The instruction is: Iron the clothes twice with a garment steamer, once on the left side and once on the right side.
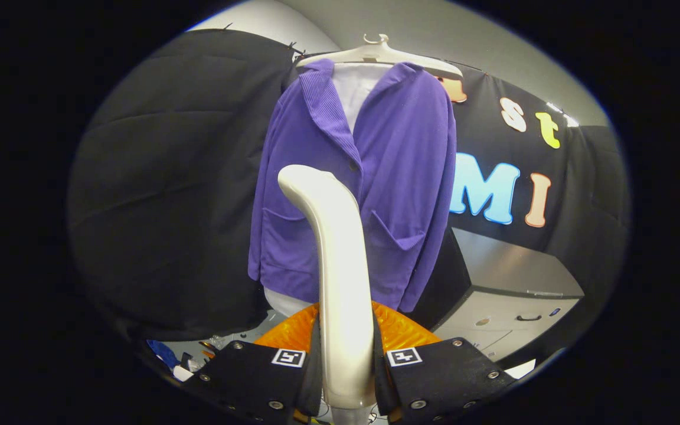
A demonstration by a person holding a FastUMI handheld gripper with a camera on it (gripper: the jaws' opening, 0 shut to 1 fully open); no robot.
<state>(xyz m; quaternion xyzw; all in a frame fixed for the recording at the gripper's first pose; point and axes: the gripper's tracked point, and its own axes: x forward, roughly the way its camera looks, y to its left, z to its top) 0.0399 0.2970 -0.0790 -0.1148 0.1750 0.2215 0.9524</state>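
Observation:
A purple jacket [375, 189] hangs on a white hanger [381, 54] over a white inner garment, in front of the black cloth wall. The white garment steamer [334, 265] stands upright between my fingers, its curved head rising in front of the jacket's lower middle, near the left pocket. An orange ribbed part [399, 330] of the steamer shows behind the handle. My gripper [345, 366] is shut on the steamer's white handle, with both black fingers [257, 372] pressing on its sides. I cannot tell whether the steamer head touches the cloth.
A grey cabinet with a drawer handle [517, 295] stands to the right, below and beside the jacket. Small blue and white bits [169, 357] lie on the floor to the left of my fingers. Black cloth hangs left of the jacket.

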